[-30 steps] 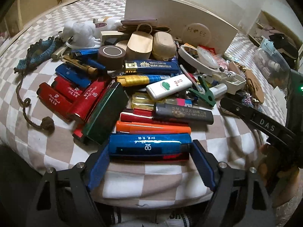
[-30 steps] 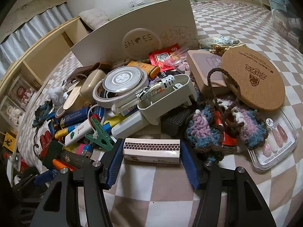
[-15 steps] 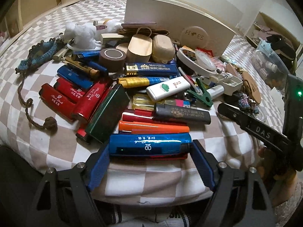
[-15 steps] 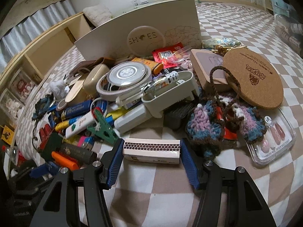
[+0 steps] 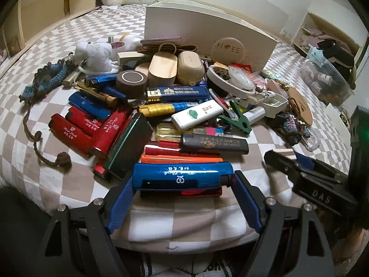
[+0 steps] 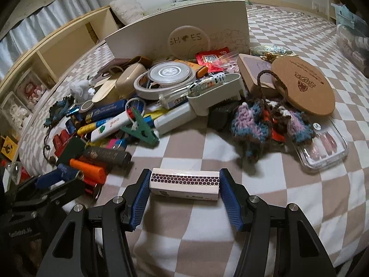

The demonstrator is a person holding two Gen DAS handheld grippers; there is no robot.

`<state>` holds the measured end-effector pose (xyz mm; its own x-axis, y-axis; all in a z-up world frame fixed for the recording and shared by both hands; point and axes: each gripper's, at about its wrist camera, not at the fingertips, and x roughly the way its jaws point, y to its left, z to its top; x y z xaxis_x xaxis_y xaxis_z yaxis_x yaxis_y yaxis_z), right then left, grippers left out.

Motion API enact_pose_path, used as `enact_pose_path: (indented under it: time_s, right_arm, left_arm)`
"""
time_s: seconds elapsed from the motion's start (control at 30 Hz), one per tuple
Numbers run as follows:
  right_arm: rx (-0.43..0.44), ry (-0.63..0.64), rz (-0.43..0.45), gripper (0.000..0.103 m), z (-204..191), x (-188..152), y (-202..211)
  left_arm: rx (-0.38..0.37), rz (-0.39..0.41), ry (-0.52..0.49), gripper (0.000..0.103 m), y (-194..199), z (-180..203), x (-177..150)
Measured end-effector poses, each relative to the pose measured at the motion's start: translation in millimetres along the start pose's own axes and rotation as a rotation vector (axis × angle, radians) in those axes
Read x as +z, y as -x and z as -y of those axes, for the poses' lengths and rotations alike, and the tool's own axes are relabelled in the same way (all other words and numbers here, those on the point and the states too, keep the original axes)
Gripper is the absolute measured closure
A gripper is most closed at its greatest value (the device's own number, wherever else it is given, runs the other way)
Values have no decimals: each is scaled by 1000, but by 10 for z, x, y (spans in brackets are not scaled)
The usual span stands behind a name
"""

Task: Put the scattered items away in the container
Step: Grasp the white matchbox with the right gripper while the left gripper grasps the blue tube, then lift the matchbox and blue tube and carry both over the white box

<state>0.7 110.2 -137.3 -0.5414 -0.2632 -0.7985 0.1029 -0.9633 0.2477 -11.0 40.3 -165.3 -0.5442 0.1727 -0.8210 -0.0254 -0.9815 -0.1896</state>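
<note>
Left claw: the left claw (image 5: 183,184) is closed on a blue lighter (image 5: 182,176), gripped end to end, low over the near edge of the bed (image 5: 161,221).
Right claw: the right claw (image 6: 183,190) holds a matchbox (image 6: 184,184) by its two short ends, above bare checked cover.
Container: the white shoe box (image 5: 207,26) stands behind the heap; only its outer wall shows, so its opening cannot be judged.
Scattered items: lighters, a green clip (image 6: 140,130), a tape roll (image 6: 165,76), a cork coaster (image 6: 304,87) and crochet pieces (image 6: 265,124) lie piled between the claws and the box.
Risk, slip: both loads are pinched at smooth ends; a tilt could probably let either slide out.
Risk, drop-off: the lighter hangs near the bed edge, so a slip may send it to the floor.
Risk, collision: the claws sit just beside each other; moving together could knock them.
Risk, snag: a low path may drag the heap.
Open room: clear air above the pile; bare cover lies right of the matchbox.
</note>
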Motion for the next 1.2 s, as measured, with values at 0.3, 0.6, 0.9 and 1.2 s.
enact_pose_path:
  time_s: [0.3, 0.6, 0.9, 1.2]
  right_arm:
    - [28, -31, -4, 44, -57, 15, 138]
    - [72, -12, 37, 44, -184, 226, 342]
    - [16, 2, 112, 44, -81, 566, 489]
    - [35, -34, 146, 44, 89, 963, 449]
  left_arm:
    - [-11, 64, -53, 21, 109, 107, 124]
    - [-50, 103, -47, 21, 244, 65, 396]
    - [-58, 158, -41, 21, 208, -40, 845]
    - [-57, 210, -42, 21, 171, -55, 1303]
